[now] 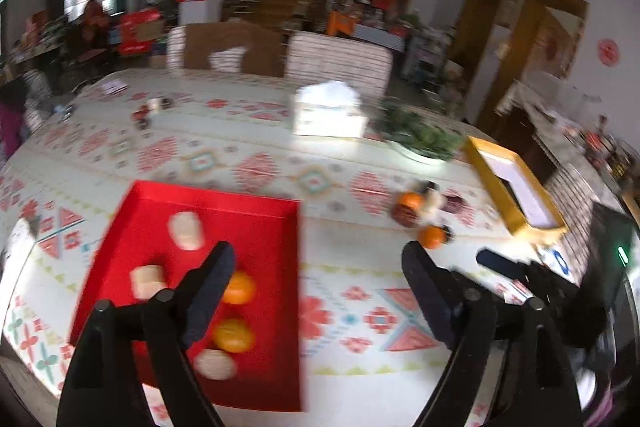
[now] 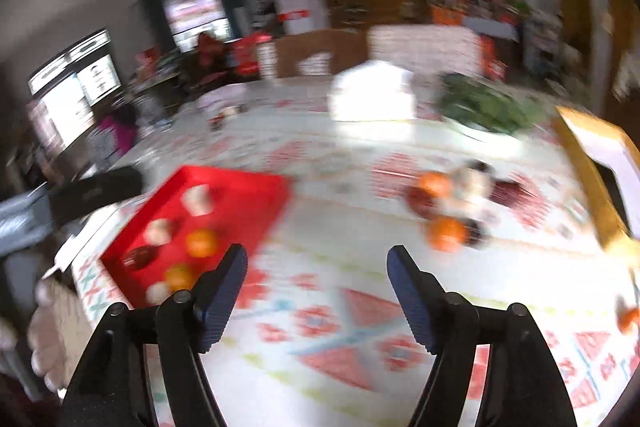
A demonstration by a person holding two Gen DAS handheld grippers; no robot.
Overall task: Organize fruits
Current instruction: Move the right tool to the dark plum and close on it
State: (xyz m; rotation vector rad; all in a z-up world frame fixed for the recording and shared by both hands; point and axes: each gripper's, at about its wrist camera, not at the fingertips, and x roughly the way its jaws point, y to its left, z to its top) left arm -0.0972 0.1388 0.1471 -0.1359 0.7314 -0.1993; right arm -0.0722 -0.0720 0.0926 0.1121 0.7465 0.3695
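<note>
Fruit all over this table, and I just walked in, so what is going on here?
A person with a handheld gripper in each hand is sorting fruit into a red tray. The tray already holds two oranges and some pale wrapped fruits. More fruit sits in a loose cluster on the patterned tablecloth beside a gold-framed box. The left gripper and right gripper both hold nothing, jaws apart, above the table.

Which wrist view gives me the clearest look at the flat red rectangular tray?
The left wrist view: the red rectangular tray sits close and nearly whole, with only the left gripper finger crossing it. The right wrist view shows the tray off to the left, heavily motion-blurred.
</note>
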